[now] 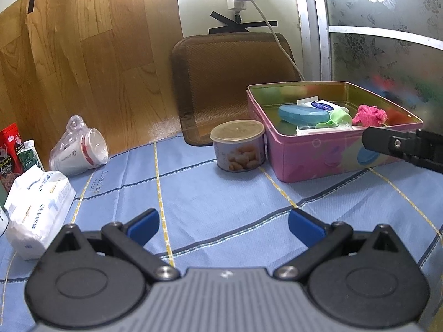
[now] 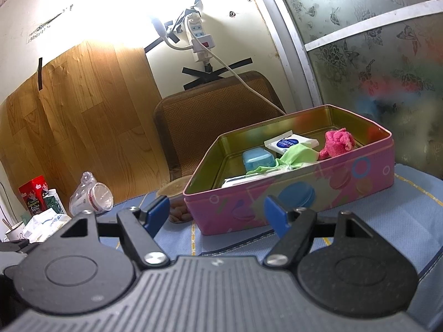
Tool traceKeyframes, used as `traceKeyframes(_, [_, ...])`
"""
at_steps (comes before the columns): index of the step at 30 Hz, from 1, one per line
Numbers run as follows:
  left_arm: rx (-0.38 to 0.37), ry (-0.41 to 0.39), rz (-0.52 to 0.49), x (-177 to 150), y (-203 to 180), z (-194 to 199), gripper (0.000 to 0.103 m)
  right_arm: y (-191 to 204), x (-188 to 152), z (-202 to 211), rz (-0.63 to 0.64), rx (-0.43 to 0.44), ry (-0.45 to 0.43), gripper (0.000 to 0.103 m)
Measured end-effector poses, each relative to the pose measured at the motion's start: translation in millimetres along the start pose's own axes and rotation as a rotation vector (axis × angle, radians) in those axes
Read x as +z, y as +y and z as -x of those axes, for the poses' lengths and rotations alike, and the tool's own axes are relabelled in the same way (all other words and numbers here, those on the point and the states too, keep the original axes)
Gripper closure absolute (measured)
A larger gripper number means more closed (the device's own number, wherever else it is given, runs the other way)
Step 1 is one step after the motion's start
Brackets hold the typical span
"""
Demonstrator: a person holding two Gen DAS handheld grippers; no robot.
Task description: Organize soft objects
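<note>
**Both tools empty, tin half filled**

Right now the left tool (image 1: 223, 227) hangs low over the blue checked cloth (image 1: 210, 193) with its blue pads spread wide and nothing between them. The right tool (image 2: 216, 213) is likewise apart and empty, held just in front of the pink tin (image 2: 293, 196); in the left wrist view one of its black fingers crosses the tin's near right corner.

Soft things already lie in the tin: a pink fluffy piece (image 2: 336, 141), a pale green cloth (image 2: 293, 155), a white wipes packet (image 2: 289, 142), and beside them a blue oval case (image 2: 259, 159). A flat white pack lies against the near wall; what it is I cannot tell from here.

By my reading, the step in hand is a pause between placements, with the next soft thing yet to be fetched. The likeliest candidate is the white tissue pack (image 1: 36, 207) at the left edge of the cloth, close to the left tool. Taking it calls for turning the left tool toward it, closing on the pack's middle, then carrying it across to the tin.

Around it stand a bagged cup (image 1: 80, 149) on its side, a red snack canister (image 1: 9, 152) and a small carton (image 1: 30, 155). A lidded can (image 1: 239, 145) sits touching or nearly touching the tin's left wall, right on the carry path, so the pack should travel above it.
</note>
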State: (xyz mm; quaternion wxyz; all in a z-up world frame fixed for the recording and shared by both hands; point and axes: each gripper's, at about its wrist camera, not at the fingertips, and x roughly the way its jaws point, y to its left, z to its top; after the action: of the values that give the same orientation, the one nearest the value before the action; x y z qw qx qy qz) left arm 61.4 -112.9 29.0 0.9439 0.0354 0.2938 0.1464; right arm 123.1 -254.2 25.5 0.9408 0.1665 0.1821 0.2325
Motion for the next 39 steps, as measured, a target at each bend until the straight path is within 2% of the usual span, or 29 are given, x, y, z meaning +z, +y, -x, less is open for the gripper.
traceKeyframes(17, [-0.021,0.026,-0.024,-2.3,-4.0,-1.0,0.000,-2.0,0.1,1.6,-0.005,-0.005,-0.002,0.025])
traceKeyframes(28, [-0.062,0.108,-0.035,-9.7,-10.0,-11.3,0.000,-5.6,-1.4,0.2,-0.026,-0.025,0.003,0.022])
traceKeyframes(39, [-0.067,0.126,-0.054,-12.3,-14.3,-12.5,0.000,-5.8,-2.1,0.0,-0.035,-0.029,0.006,0.021])
